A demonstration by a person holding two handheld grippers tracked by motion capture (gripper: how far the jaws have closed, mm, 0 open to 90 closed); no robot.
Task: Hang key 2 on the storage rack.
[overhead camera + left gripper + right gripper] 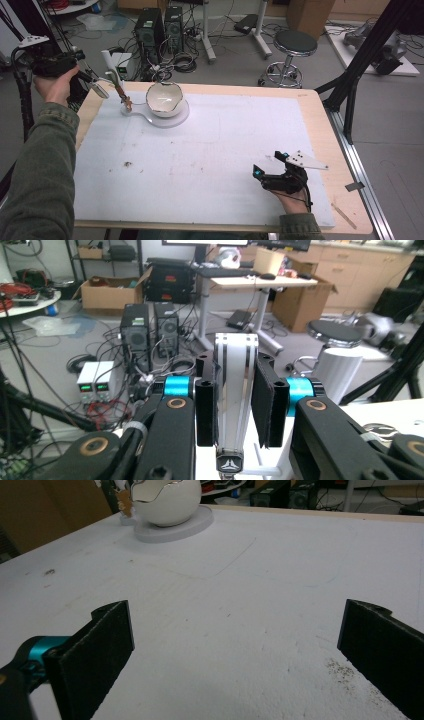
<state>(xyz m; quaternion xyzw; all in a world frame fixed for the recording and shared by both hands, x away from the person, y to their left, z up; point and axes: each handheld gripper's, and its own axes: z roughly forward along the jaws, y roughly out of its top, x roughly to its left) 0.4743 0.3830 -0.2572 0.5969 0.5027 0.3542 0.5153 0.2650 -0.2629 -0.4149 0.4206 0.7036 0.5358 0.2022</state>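
two grippers. left gripper (235, 405) raised off far-left table corner, jaws clamped on flat shiny metal handle (235, 390): stiff, slick, likely light; grip on flat faces. right gripper (272, 167) near right table edge, jaws spread, nothing held. egg-shaped white bowl (163, 99) on grey base, near far edge: jagged rim, probably fragile.

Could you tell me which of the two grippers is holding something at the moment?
The left gripper, raised past the table's far left corner, is shut on a shiny metal handle. The right gripper hangs wide open above the white mat.
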